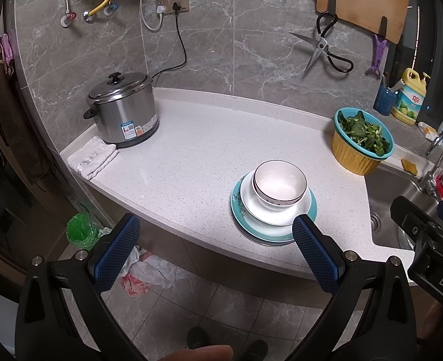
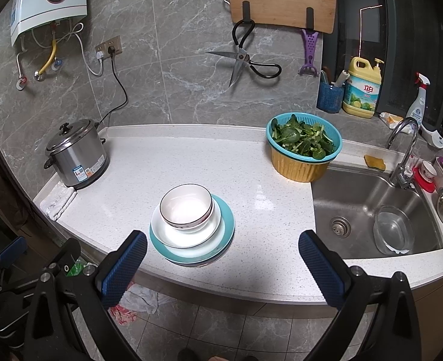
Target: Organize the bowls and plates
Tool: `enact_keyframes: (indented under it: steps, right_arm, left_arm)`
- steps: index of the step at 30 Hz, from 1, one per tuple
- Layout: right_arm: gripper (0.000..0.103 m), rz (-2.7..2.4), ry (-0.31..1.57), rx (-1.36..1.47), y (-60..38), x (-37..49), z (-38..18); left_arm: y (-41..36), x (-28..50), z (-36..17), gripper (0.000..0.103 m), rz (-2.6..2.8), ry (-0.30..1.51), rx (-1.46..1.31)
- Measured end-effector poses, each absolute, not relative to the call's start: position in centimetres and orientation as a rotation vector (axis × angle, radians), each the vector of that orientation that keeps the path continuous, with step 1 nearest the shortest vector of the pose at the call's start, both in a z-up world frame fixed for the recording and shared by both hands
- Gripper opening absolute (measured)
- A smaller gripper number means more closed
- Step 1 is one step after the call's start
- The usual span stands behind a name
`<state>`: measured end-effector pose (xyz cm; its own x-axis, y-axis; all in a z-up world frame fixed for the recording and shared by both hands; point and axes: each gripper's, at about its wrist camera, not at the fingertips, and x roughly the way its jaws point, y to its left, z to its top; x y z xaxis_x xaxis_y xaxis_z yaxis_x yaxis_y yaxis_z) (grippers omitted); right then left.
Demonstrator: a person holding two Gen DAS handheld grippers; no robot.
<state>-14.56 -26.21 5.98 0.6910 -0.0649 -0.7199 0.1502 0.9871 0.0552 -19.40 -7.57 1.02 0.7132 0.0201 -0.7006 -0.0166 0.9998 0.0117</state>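
A: Nearest the lens, bottom of the left wrist frame: left claw (image 1: 215,246), jaws spread wide, nothing between them. Blue pads (image 1: 117,252) hang off the front edge of the desk (image 1: 191,150), over floor tiles.

B: Right one?

A: Same. Right claw (image 2: 221,266) wide, empty, low in its own frame, at the desk edge.

B: Going left to right on the desk?

A: Folded cloth (image 1: 92,158) far left, steel cooker (image 1: 122,109) touching it behind, then the stack at centre-right, then a basket of greens (image 1: 361,140), sink (image 2: 371,210) at the right.

B: The stack?

A: Bowl (image 1: 280,185) sits in a white plate (image 1: 269,213), that on a teal plate (image 1: 251,231); there's a darker rim under the teal, can't tell what. All nested, near the front edge.

B: Which claw gets it?

A: Judgement: in the left view the stack lies ahead and right of centre, its near rim just beside the right finger. In the right view it's ahead and left of centre, close to the left finger. About equal, left maybe a bit nearer. Round things, no long axis, so approach angle is free.

B: Progress?

A: Looks stacked already, likely near done.
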Motion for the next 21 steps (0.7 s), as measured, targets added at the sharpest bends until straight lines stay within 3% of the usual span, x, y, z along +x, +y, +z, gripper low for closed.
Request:
enact_keyframes:
  steps: [21]
  right_arm:
    - [0.103,-0.118,0.801,0.113,-26.36,-14.52,5.92]
  left_arm:
    - [-7.42,-19.15,0.89,0.103,0.009,0.778,0.005]
